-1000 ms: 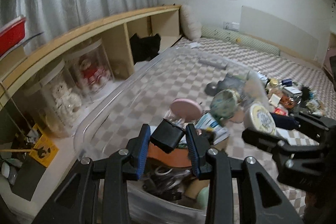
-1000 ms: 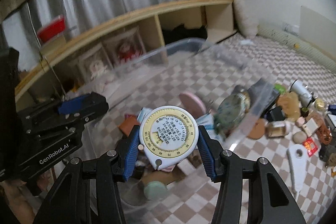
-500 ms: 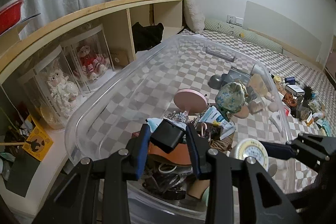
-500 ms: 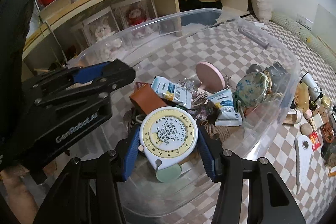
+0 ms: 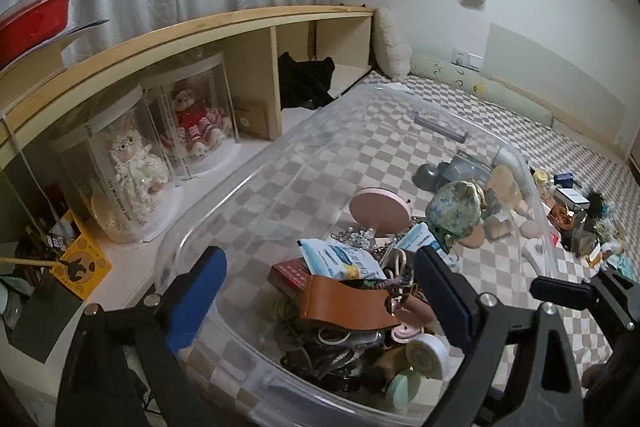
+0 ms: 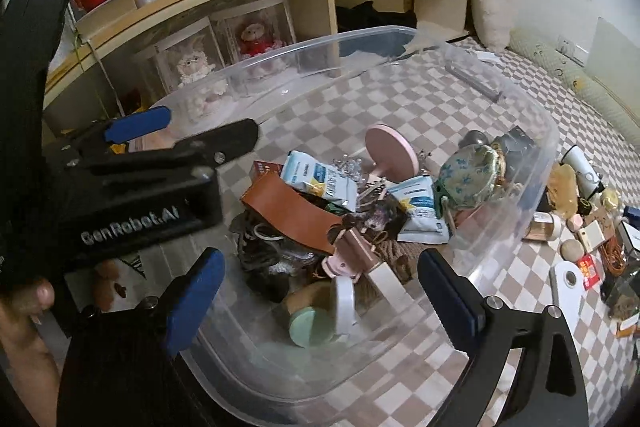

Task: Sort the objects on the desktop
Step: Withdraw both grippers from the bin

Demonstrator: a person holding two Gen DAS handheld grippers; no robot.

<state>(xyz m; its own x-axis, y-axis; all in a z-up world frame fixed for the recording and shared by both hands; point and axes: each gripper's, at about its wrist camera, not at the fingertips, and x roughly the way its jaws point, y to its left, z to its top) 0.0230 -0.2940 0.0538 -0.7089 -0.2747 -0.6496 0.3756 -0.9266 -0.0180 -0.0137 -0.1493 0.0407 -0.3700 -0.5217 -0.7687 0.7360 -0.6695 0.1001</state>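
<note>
A clear plastic bin (image 5: 240, 183) (image 6: 554, 155) on the checkered mat holds a heap of small things: a brown leather piece (image 5: 344, 303) (image 6: 288, 215), a pink disc (image 5: 380, 207), a flowered pouch (image 6: 472, 175). The white round tape measure (image 5: 426, 351) (image 6: 344, 301) lies at the bin's near end beside a green disc (image 6: 312, 327). My left gripper (image 5: 320, 299) (image 6: 210, 125) and my right gripper (image 6: 320, 297) (image 5: 576, 287) hover over that near end. The jaws of both are opening, wide apart, with nothing between the pads. The black box is lost in the heap.
Several loose items (image 6: 592, 227) (image 5: 572, 203) lie on the mat right of the bin. A low wooden shelf (image 5: 240, 23) with two cased dolls (image 5: 160, 147) runs along the left. A hand (image 6: 28, 307) shows at the lower left.
Both grippers opened wide. The left let go of the small black box and the right let go of the tape measure, which now lies in the bin.
</note>
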